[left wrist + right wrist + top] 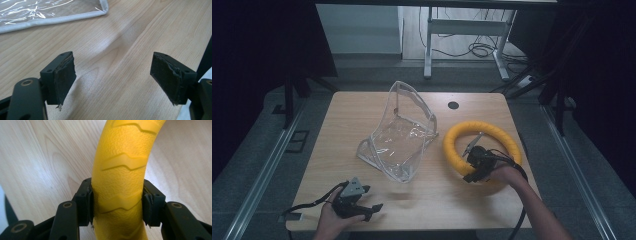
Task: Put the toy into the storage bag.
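Yellow ring gripped for lifting, clear bag waiting open

On the pale wooden table (362, 107), the clear plastic pouch (399, 135) stands propped open; the textured yellow foam ring (482, 131) lies right, right gripper (117, 202) clamped across it; left gripper (113, 75) rests wide, empty.

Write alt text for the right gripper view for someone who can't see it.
A yellow ring with raised zigzag ridges is clamped between the two black jaws of the right tongs, one pad pressing on each side of it. The ring arcs up out of the top of the picture, with a pale wooden table behind it.
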